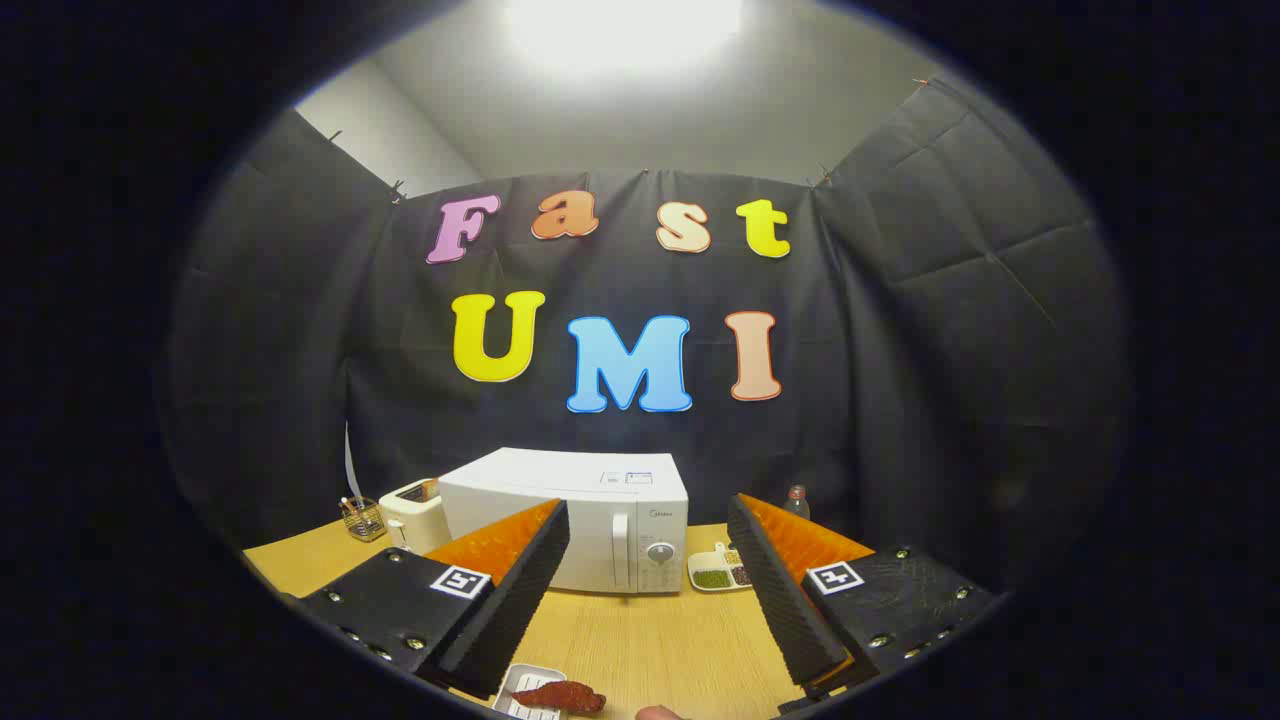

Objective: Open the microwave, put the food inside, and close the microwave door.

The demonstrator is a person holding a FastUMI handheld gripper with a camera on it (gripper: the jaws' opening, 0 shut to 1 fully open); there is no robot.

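The hand-held gripper (648, 560) hangs above the worktop (640, 640) with its fingers spread wide and nothing between them. Beyond them, toward the back of the worktop, stands the microwave (590, 520), its door closed and its handle (620, 550) running upright just beside the dial panel. A toaster (412, 515) sits touching or nearly touching its left side, with a small wire holder (362, 518) further left. On the right of the microwave lies a divided dish (720, 572) of what look like beans or grains, and a bottle (796, 500) stands behind the right finger.

The food (560, 697), a dark reddish piece, lies on a small white tray (522, 690) close under the fingers, just ahead of the left one.

To my eye nothing of the task is done yet: the door is shut and the food is still outside. So the step in hand is the opening. The next move, I would judge, calls for carrying the gripper forward to the handle, lining one finger behind it or closing both on it, then pulling it along the door's swing. The toaster stands close, so there is little room on that side.
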